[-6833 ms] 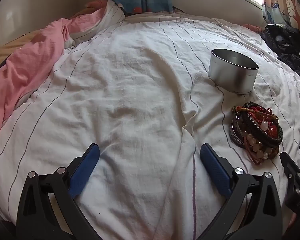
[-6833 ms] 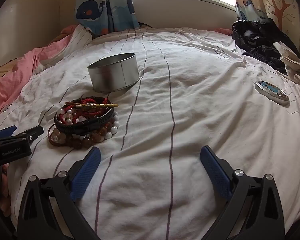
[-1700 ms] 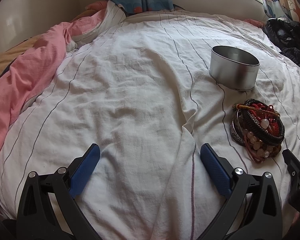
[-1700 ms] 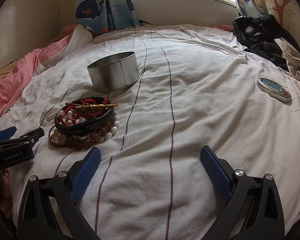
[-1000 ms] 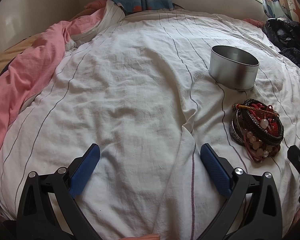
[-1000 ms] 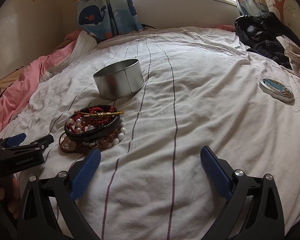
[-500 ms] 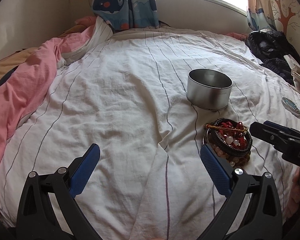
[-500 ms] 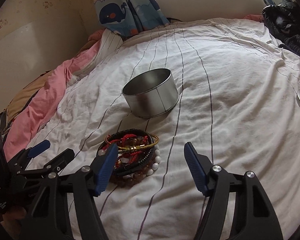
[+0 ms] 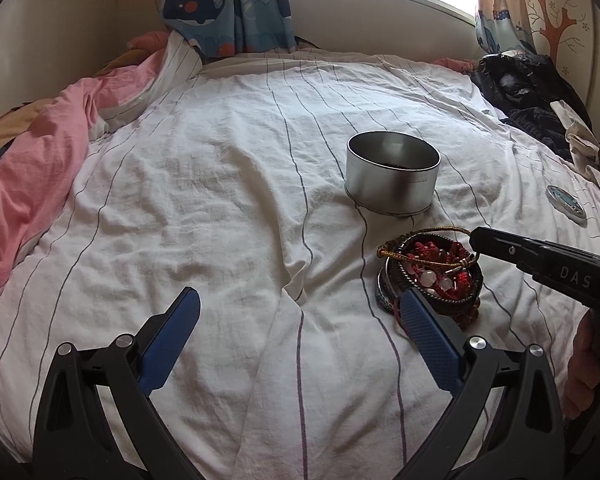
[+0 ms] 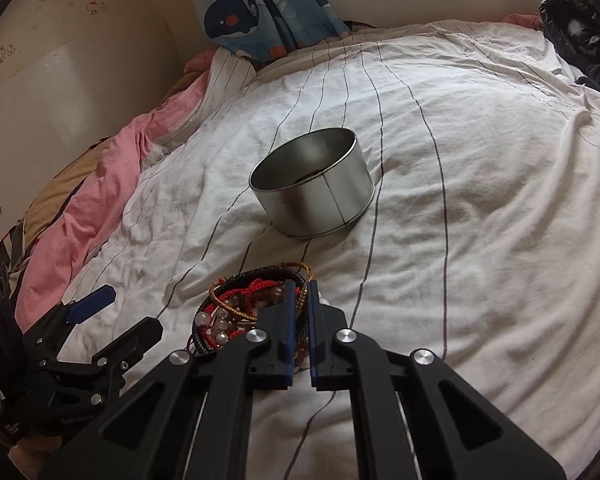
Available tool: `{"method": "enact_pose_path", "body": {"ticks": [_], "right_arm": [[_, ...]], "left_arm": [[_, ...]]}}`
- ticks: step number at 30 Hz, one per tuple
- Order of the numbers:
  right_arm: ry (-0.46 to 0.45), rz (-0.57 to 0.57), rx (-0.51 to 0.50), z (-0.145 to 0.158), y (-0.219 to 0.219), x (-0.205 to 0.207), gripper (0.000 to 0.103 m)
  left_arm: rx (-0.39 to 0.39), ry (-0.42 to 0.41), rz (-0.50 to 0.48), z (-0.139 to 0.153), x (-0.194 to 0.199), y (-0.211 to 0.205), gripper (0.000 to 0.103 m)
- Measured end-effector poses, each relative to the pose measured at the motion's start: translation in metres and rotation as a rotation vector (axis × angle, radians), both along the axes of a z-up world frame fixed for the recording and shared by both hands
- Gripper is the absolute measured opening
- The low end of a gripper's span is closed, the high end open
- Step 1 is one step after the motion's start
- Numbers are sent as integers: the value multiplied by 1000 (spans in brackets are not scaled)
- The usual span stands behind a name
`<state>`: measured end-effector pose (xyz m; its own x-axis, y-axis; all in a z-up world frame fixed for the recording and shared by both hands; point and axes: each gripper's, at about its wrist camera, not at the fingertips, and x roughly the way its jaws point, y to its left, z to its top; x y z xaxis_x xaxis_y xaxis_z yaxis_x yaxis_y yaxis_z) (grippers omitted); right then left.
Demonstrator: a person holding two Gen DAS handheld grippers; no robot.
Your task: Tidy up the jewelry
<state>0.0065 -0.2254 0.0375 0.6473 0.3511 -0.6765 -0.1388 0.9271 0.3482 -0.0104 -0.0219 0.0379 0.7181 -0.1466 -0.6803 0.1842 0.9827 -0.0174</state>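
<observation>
tin (image 9: 392, 188): shiny smooth metal | sheet (image 9: 220, 184): soft wrinkled cloth | bracelets (image 10: 252, 300): beads, woven cord | fingers (image 9: 172, 336): bumpy blue pads

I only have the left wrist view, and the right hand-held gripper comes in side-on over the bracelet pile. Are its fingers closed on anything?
Observer: In the right wrist view, the right hand-held gripper is nearly shut. The gold cord bracelet appears pinched at its tips.
Operator: My own blue finger hides the pile's near edge. Is the left one touching it?
Observer: No. The left hand-held gripper is open, and bare sheet shows between it and the bracelet pile.
</observation>
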Motion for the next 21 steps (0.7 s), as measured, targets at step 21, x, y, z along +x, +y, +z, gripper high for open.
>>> {"method": "enact_pose_path", "body": {"ticks": [21], "right_arm": [[-100, -178, 23, 19, -53, -36, 4]], "left_arm": [[-70, 117, -112, 0, 36, -56, 57]]}}
